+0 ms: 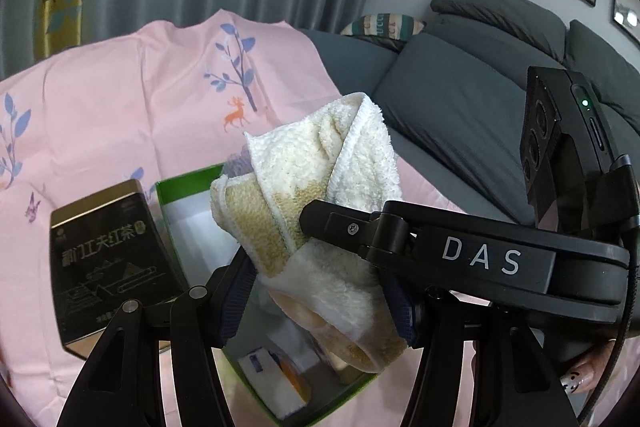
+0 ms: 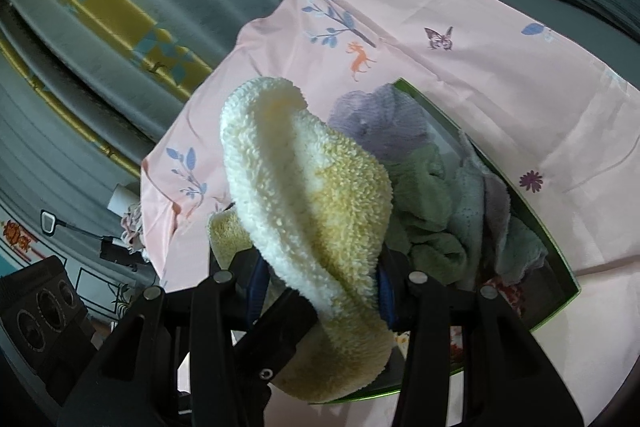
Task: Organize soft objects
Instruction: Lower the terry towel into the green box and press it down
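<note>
Cream-and-yellow terry towel (image 1: 320, 187), bunched, clamped at once in the left tool (image 1: 320, 301) and the right tool (image 2: 320, 283), hanging above the green-rimmed box (image 1: 188, 183). Inside the box: green, pale blue and lilac cloths (image 2: 432, 211). Beside the box, on its left in the left wrist view: a black tea tin (image 1: 108, 267). Under the box: pink printed sheet (image 1: 120, 99).

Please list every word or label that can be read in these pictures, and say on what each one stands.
"DAS": on the right gripper body.
"祁门工夫红茶": on the black tin.
Smaller print on the tin: too small to read.
Print on the packets in the green box: blurred.
</note>
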Motion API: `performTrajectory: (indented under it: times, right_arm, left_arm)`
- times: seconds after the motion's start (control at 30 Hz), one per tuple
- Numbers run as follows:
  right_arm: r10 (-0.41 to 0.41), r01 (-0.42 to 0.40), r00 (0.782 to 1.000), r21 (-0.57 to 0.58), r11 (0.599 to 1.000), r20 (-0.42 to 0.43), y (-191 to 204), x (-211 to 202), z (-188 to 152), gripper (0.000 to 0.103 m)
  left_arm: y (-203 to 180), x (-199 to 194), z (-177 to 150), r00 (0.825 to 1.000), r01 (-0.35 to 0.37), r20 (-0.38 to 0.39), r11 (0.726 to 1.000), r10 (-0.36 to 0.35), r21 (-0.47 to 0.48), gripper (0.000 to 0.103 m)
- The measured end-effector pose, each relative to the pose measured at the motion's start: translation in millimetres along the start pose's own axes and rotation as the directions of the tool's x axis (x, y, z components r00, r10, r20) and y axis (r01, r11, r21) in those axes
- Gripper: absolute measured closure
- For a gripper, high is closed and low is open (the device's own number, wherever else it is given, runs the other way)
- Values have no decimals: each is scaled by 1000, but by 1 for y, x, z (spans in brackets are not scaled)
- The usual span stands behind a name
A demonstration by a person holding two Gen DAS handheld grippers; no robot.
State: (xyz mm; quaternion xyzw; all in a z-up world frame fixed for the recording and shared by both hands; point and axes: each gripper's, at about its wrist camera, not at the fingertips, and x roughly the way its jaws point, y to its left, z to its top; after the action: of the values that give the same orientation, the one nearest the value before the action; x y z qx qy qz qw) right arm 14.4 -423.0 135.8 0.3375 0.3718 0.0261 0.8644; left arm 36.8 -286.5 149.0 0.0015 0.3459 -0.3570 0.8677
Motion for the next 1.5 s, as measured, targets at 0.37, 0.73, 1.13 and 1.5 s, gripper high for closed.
performTrajectory:
  times: [0.37,0.73,1.13,1.5]
  right_arm:
    - [-64,64,998,30,997,-15,-12,8,2,56]
    - [-88,89,996,53,995,-23,-17,11,3,43]
    - [-130,130,991,93,987,1,-28,3,4,37]
    - [-159,153,984,69,986,83,-24,-17,6,53]
  left_arm:
    - [4,18,2,999,20,-41,1000,-20,-15,42]
    - [8,23,4,998,33,-56,999,-35,-31,42]
    - [14,29,3,997,-8,-71,999,4,-54,42]
    - [19,43,6,992,-75,-111,994,65,-85,42]
